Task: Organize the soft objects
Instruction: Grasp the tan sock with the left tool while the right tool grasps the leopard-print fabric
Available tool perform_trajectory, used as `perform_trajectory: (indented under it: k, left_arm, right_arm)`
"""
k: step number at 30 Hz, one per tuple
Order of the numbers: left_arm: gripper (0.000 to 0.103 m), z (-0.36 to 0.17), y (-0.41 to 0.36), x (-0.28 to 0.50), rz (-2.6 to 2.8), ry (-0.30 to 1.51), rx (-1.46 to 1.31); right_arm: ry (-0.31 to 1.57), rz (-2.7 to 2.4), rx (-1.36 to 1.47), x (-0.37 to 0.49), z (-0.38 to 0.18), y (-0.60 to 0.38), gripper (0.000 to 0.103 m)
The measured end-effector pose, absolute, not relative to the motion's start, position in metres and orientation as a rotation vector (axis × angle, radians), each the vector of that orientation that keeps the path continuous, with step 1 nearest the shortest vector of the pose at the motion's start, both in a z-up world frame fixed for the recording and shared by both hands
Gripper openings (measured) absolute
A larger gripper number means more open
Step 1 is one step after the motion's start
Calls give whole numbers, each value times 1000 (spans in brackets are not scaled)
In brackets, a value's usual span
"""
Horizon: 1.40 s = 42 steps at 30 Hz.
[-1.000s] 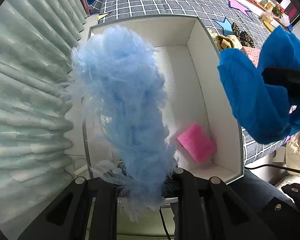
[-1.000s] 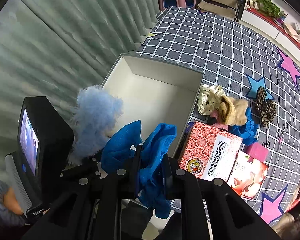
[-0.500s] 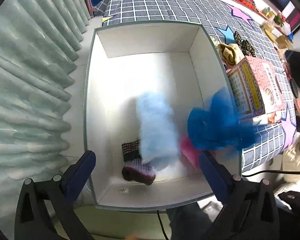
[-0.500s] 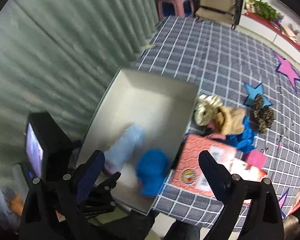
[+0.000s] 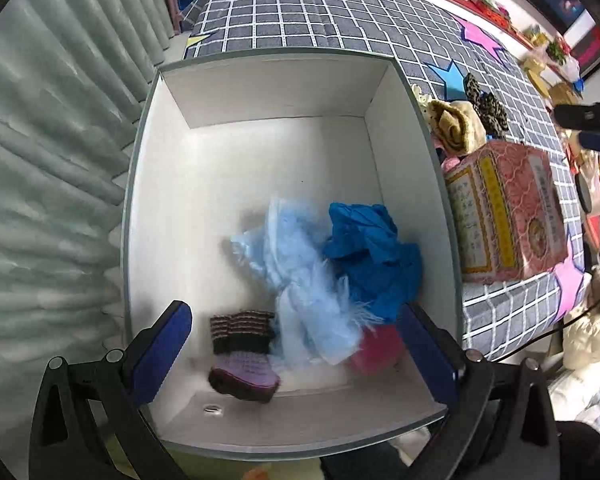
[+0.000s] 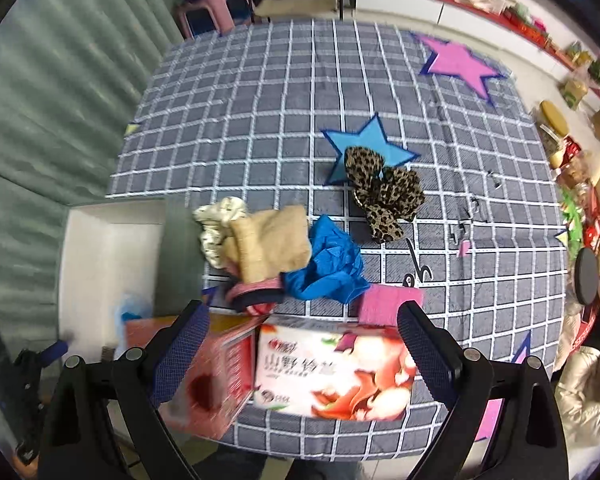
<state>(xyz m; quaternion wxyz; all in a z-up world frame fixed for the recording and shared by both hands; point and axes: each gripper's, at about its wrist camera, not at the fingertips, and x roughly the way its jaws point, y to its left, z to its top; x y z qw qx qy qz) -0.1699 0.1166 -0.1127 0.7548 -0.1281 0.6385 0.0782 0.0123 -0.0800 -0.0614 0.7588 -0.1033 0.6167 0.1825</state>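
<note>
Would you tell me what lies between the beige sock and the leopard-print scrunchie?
In the right wrist view, only bare checked tablecloth separates the beige sock from the leopard-print scrunchie.

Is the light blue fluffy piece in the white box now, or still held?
In the box. The light blue fluffy piece lies on the white box floor; left gripper open, empty.

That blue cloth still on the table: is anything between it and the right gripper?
Yes. In the right wrist view the flowered packet lies between the open right gripper and the blue cloth, with a pink sponge beside it. From above, nothing covers the cloth.
</note>
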Motion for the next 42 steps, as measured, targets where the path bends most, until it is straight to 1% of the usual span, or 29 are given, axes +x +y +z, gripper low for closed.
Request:
perform_trajectory:
  k: [5, 11, 15, 17, 23, 27, 30, 34, 38, 42]
  left_arm:
    - [103, -110, 115, -171, 209, 1419, -314]
    - [103, -96, 116, -166, 254, 1417, -365]
    - [103, -114, 109, -154, 263, 1445, -365]
    - [103, -135, 108, -149, 279, 1476, -370]
    - [103, -176, 117, -163, 300, 1539, -440]
    - [103, -184, 118, -178, 339, 1569, -423]
    - [103, -163, 121, -179, 356, 1523, -415]
    - [103, -120, 127, -160, 360, 1436, -403]
    - [103, -82, 131, -128, 328, 1360, -454]
    - [103, -48, 116, -83, 265, 1287, -440]
  right_arm:
    - [1383, 465, -305, 42, -98, -52, 96]
    - [1428, 638, -566, 54, -161, 14, 96]
    - [1406, 623, -704, 56, -193, 29, 96]
    - [1382, 557, -771, 60, -202, 21, 96]
    - [1392, 402, -812, 74, -208, -38, 96]
    - [1445, 341, -728, 81, -205, -88, 96]
    - [1426, 395, -504, 82, -176, -125, 96]
    - [1362, 336, -330, 92, -144, -162, 96]
    - [1385, 311, -268, 117, -148, -167, 96]
    - [1399, 379, -318, 140, -171, -143, 96]
